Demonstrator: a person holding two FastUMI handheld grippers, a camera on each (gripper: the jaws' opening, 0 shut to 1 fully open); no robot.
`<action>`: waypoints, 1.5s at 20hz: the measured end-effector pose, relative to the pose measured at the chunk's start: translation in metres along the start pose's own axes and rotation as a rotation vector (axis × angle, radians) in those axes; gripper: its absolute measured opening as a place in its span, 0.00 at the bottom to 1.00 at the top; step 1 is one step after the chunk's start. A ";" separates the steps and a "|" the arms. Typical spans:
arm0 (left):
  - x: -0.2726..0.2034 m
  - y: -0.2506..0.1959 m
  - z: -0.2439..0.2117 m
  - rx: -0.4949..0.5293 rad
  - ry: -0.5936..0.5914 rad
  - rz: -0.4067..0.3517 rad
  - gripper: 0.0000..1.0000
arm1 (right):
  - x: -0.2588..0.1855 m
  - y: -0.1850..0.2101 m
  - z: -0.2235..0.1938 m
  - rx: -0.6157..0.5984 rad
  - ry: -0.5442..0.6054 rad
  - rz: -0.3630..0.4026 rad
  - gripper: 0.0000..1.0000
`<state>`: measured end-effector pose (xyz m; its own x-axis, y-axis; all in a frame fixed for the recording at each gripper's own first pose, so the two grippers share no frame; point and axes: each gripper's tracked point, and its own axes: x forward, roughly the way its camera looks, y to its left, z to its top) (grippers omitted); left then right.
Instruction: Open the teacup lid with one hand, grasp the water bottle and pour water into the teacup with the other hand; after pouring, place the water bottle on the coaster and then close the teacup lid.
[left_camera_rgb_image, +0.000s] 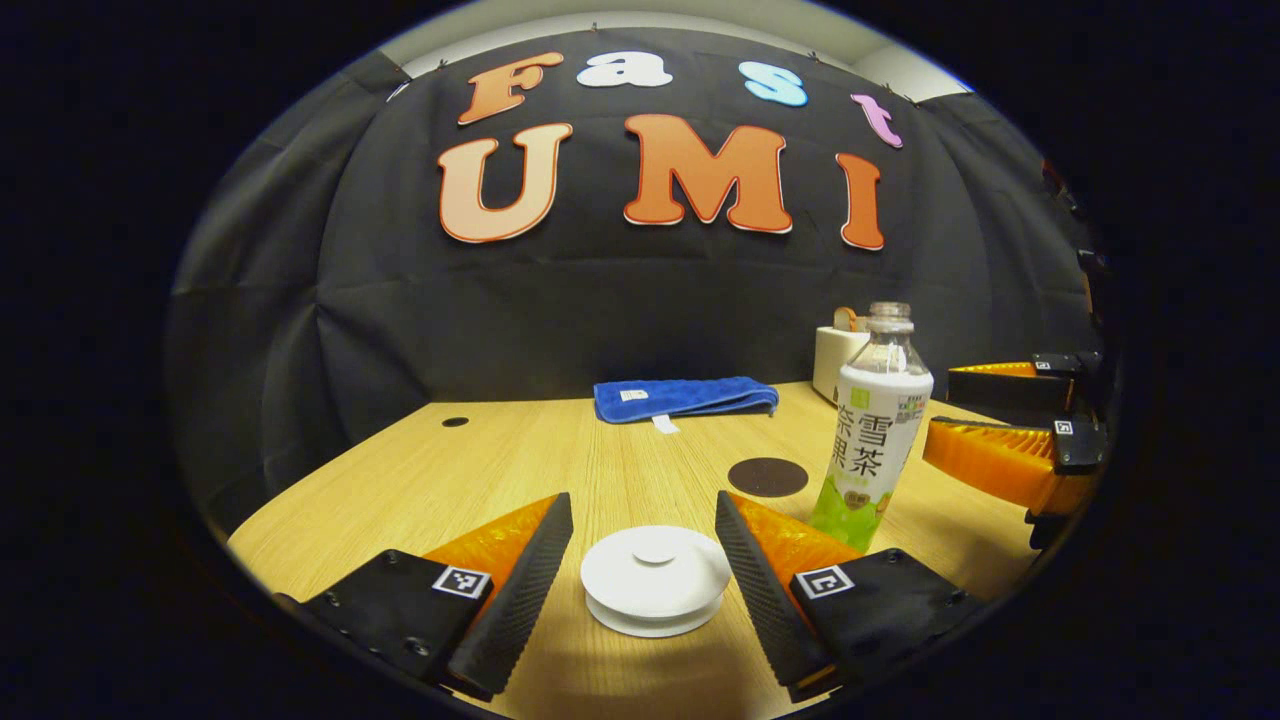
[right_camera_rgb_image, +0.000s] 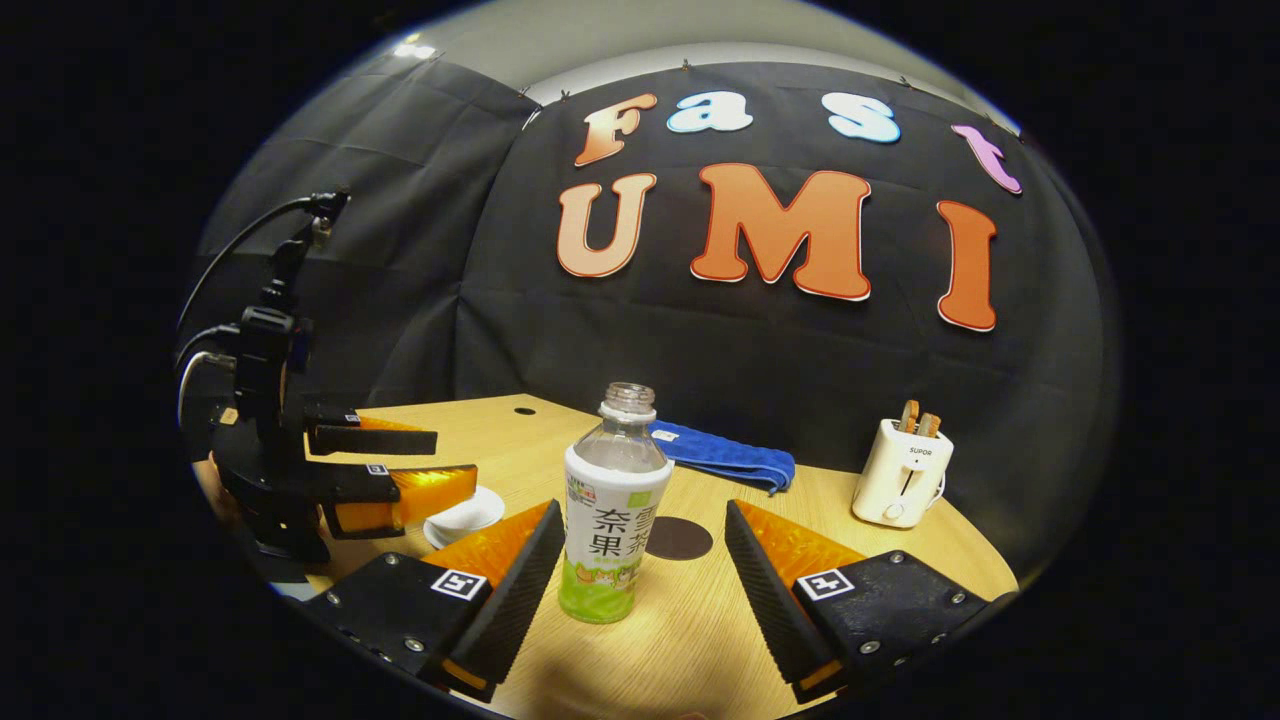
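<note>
Wooden table (right_camera_rgb_image: 700, 620): toaster (right_camera_rgb_image: 903, 472) beside blue towel (right_camera_rgb_image: 730, 457).

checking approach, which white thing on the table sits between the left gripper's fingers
The lidded teacup, low and round, sits between the open left gripper fingers. The white toaster stands far back; the bottle stands to the side.

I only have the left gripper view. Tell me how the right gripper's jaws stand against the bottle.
Observer: The right gripper is open. The water bottle stands upright between its jaws, close to the left-hand one, with a clear gap on the other side.
Operator: Identify the white box half hidden behind the bottle.
Observer: It's a toaster with two slices standing in its slots.
Operator: Describe my left gripper from outside.
Observer: The left gripper is open, and cables loop off its top.
</note>
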<state>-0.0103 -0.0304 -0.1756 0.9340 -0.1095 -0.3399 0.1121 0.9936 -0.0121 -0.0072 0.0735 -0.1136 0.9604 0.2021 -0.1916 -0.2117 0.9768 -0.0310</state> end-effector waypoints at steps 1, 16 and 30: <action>0.003 -0.002 -0.003 0.005 0.012 -0.003 0.91 | 0.001 -0.001 -0.002 0.001 0.004 0.000 0.97; 0.023 -0.005 -0.010 0.056 0.063 0.027 0.47 | 0.001 -0.007 -0.019 -0.013 0.045 0.003 0.97; -0.010 0.042 0.035 -0.010 -0.083 0.120 0.31 | 0.035 0.021 -0.048 -0.019 0.144 0.050 0.97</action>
<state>-0.0026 0.0116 -0.1397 0.9655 0.0089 -0.2604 -0.0052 0.9999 0.0148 0.0135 0.0976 -0.1676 0.9129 0.2371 -0.3323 -0.2635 0.9640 -0.0359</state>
